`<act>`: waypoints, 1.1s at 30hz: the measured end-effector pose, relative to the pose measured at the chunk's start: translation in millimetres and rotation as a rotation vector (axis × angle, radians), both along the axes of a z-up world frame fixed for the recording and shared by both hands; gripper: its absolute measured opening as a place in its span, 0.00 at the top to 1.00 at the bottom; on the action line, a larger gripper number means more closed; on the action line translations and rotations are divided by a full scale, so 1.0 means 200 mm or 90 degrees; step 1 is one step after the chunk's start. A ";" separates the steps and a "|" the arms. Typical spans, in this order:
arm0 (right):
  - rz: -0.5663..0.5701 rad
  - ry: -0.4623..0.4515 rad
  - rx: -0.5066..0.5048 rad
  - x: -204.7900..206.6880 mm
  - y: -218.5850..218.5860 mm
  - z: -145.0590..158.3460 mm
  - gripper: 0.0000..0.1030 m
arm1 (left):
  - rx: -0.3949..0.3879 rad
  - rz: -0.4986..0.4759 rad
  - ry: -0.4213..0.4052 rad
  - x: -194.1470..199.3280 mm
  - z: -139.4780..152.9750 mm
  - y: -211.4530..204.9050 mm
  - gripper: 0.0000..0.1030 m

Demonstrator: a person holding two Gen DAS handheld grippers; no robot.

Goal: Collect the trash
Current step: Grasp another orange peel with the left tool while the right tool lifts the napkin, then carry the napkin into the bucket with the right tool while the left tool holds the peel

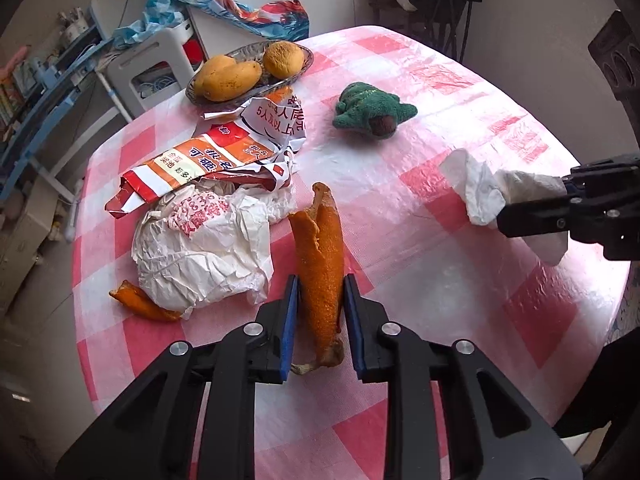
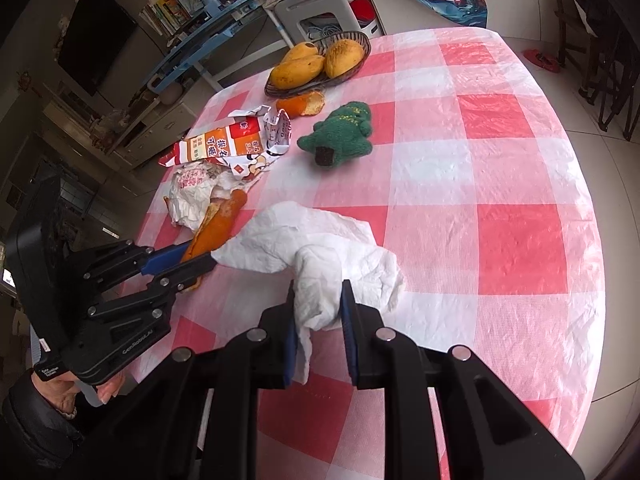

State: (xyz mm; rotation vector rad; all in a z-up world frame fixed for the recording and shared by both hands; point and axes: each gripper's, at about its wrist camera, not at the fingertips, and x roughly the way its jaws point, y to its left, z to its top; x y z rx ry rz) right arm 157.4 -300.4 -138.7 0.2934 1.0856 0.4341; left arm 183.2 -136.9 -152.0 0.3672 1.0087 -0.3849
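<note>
The left wrist view alone shows a small peel scrap (image 1: 144,305) at 8 o'clock of the crumpled white wrapper (image 1: 204,256); the right wrist view alone shows a hand (image 2: 86,390) under the left gripper's body and a curled peel (image 2: 303,105) at 6 o'clock of the basket (image 2: 276,89).

On the pink checked tablecloth (image 1: 420,272), far left lies the torn orange-and-white paper bag (image 1: 208,160), overlapping the white wrapper. At 12 o'clock the basket holds mangoes (image 1: 230,78). A green plush toy (image 1: 370,110) sits alone toward 1 o'clock, apart from the trash pile.

The left gripper (image 1: 320,292) has its blue-padded fingers closed narrowly against a long orange peel (image 1: 320,248), rough-skinned and ragged at its far end, its tip just beside the wrapper. In the right wrist view the peel is half hidden behind the tissue.

The right gripper (image 2: 318,300) pinches a crumpled white tissue (image 2: 320,240), bunched between the fingers, its loose part spread on the cloth toward 11 o'clock.
</note>
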 end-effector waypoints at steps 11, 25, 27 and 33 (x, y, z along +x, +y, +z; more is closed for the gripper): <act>0.075 -0.034 0.066 -0.32 0.24 0.11 0.80 | -0.099 0.091 -0.050 -0.33 0.25 0.19 0.85; 0.128 0.024 0.105 -0.84 0.47 -0.04 0.79 | -0.185 0.230 -0.111 -1.01 0.31 0.51 0.85; 0.125 0.026 0.107 -0.87 0.49 -0.04 0.79 | -0.187 0.231 -0.117 -1.07 0.32 0.52 0.85; 0.114 0.037 0.122 -0.87 0.53 -0.07 0.79 | -0.183 0.228 -0.133 -1.20 0.34 0.53 0.85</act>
